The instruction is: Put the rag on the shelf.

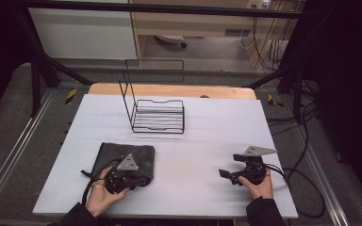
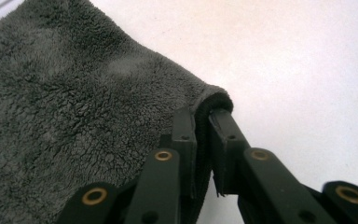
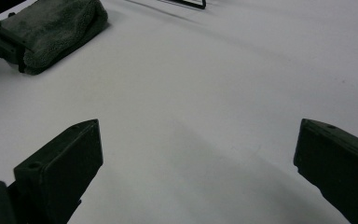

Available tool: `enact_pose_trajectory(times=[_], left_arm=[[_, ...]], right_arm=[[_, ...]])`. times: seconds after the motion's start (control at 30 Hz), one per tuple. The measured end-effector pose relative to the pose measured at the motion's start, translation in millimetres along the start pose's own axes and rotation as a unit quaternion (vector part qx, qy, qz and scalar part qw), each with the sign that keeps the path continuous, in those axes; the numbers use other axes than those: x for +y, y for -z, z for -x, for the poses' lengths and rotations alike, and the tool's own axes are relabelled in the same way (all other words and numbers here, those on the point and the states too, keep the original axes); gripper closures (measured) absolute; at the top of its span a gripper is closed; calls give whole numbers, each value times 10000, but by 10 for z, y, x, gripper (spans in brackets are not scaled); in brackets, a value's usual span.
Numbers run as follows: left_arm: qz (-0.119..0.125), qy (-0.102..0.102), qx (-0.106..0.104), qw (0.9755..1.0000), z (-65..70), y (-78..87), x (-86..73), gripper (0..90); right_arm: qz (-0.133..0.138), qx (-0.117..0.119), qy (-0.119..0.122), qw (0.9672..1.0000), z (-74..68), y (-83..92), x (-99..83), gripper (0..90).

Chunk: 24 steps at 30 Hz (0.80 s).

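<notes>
Two layers of the folded towel (image 2: 74,107) sat pinched at its corner between the jaws of the left gripper (image 2: 203,116), which were clenched on the fabric; the towel lay at the lower left of the high view on the white table (image 1: 193,141). Only a thin edge was caught, so a lift would likely let the plush, slippery pile slide free, or the fold fall open. At upper centre stood a black wire rack (image 1: 158,115), stiff and open-barred. At the lower right the right gripper (image 1: 235,172) hovered with jaws spread wide, grasping nothing, well apart from the towel.
</notes>
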<state>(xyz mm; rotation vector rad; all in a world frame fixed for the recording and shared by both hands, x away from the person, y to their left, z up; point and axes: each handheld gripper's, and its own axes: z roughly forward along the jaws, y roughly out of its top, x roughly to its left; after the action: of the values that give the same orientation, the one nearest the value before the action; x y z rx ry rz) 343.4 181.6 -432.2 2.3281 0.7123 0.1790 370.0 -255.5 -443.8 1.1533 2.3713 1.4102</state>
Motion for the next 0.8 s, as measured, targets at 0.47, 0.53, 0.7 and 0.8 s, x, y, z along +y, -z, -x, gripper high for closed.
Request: enact_pose_trajectory(times=[0.47,0.53,0.7,0.8], left_arm=[[393,123,-196,9990,22,87,134,848],[426,147,-212,9988,36,73,196,848],[415,163,-241,9987,97,16,310,849],[390,212,-269,9986,182,-67,450,848]], right_arm=[[3,15,-22,10000,-5,-2,5,21],[3,24,6,10000,-7,-6,9,21],[7,30,-1,10000,-14,-14,12,22],[14,32,-11,10000,-16,-12,13,21]])
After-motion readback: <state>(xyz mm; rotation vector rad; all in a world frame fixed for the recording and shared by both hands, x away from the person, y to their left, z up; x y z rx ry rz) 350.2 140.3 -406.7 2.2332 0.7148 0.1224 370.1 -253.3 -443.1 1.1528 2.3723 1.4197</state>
